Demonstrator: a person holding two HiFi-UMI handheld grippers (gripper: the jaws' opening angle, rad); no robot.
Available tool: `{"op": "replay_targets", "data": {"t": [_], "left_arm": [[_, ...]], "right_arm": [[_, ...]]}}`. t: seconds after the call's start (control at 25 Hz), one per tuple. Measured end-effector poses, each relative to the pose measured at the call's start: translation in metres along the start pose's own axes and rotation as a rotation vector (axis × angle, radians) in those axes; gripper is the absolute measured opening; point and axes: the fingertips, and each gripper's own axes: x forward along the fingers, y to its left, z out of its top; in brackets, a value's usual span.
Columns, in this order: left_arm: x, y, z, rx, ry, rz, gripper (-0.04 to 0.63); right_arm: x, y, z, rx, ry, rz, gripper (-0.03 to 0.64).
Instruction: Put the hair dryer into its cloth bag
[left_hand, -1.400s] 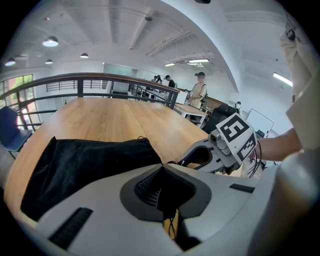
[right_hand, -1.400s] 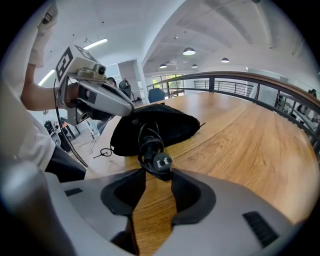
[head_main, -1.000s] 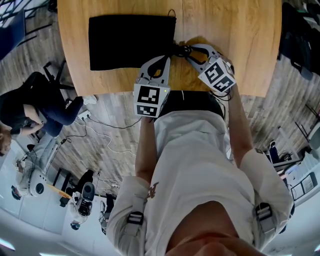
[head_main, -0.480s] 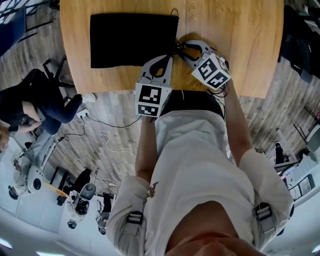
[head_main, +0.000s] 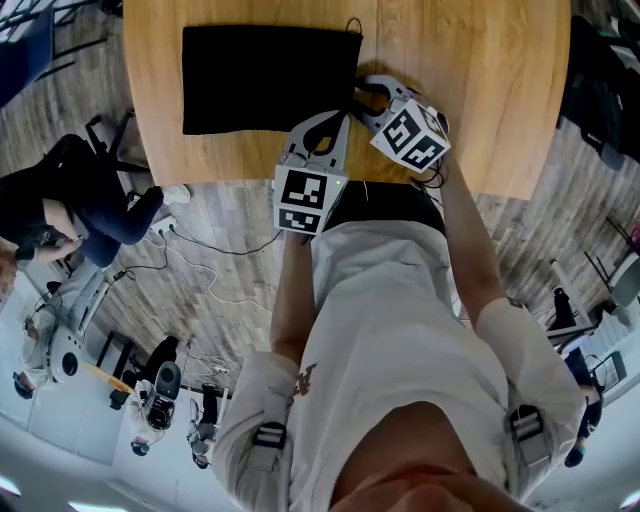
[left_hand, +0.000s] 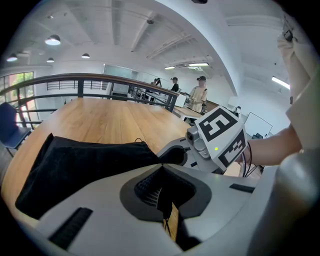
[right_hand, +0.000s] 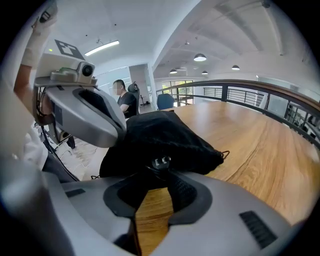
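plug moved left over wooden table

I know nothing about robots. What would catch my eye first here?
First, the black cloth bag lying on the wooden table. At its right end in the head view, two handheld grippers with black-and-white marker cubes meet. The left gripper pinches the bag's edge, while the right gripper, whose fingers have just been closing, grips a two-pronged plug at the bag's mouth.
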Motion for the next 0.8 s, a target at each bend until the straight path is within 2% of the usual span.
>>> {"op": "replay_targets", "data": {"t": [0.8], "left_arm": [[0.013, 0.004, -0.017, 0.006, 0.048, 0.008, 0.018]], "right_arm": [[0.016, -0.002, 0.001, 0.005, -0.026, 0.015, 0.137]]}}
